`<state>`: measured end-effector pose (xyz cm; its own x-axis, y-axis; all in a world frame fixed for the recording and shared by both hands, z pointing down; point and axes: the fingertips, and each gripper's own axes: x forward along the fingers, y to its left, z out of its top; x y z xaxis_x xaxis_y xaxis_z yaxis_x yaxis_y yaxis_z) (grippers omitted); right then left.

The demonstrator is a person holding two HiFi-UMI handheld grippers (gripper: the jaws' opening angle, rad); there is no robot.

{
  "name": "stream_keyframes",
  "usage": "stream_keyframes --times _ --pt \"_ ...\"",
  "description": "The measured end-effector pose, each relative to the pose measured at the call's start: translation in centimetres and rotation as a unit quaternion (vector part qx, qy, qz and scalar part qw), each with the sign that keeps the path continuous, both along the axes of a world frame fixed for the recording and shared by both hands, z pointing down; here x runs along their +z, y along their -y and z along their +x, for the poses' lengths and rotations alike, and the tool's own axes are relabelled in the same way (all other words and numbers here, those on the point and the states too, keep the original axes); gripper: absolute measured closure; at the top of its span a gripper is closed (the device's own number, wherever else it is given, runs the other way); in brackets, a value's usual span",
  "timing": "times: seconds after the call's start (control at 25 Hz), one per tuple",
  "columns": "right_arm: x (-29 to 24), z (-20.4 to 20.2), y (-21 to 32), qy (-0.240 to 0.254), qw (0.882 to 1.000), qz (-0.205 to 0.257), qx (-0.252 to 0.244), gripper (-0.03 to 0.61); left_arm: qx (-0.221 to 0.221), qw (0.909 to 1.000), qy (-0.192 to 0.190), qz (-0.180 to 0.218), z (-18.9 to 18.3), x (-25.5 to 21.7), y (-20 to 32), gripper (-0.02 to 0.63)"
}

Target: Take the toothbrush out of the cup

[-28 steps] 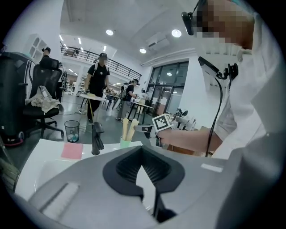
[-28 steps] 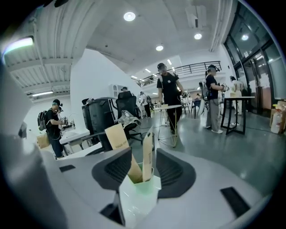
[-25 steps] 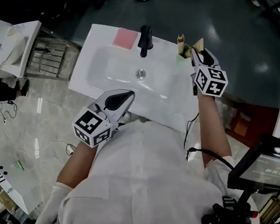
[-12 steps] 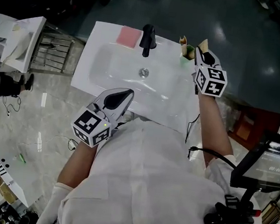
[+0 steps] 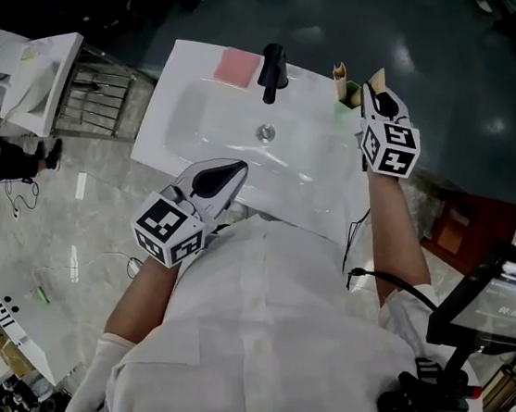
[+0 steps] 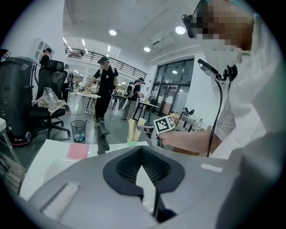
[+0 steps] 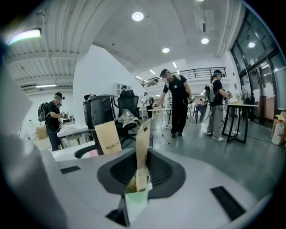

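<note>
Overhead, the head view lays out a white washbasin (image 5: 169, 134) with a black tap (image 5: 273, 72) and a pink pad (image 5: 238, 67) on its back rim, and a green cup (image 5: 348, 96) on the back right corner, but it does not show how either claw's jaws stand. The right claw (image 5: 370, 93) reaches to the cup from the right, and only the right gripper view tells its grip: its jaws have just been closing and pinch the paper-wrapped toothbrush (image 7: 142, 150), which stands upright between them with its lower end in the cup. That view also shows a second paper packet (image 7: 107, 137) off to the left, free of the jaws. The left claw (image 5: 236, 168) hangs over the near rim of the basin, well apart from the cup. The left gripper view shows its jaws pressed together with nothing between them, and from its low angle the cup, both packets and the right claw appear beyond and to the right of the tap. People (image 7: 178, 100) standing in a hall appear only in the two gripper views.
</note>
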<state>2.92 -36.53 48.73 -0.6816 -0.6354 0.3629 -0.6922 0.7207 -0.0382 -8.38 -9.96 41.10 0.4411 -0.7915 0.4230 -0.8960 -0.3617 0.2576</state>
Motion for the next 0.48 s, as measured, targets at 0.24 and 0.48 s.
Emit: stream_keyframes --times 0.24,0.48 --pt "-1.4 0.0 -0.6 0.008 1.000 0.018 0.004 0.522 0.008 1.0000 -0.002 0.005 -0.4 0.1 -0.6 0.607" --pt "-3.2 0.4 -0.6 0.012 0.999 0.036 0.009 0.522 0.012 0.9999 -0.008 0.009 -0.9 0.1 -0.7 0.607"
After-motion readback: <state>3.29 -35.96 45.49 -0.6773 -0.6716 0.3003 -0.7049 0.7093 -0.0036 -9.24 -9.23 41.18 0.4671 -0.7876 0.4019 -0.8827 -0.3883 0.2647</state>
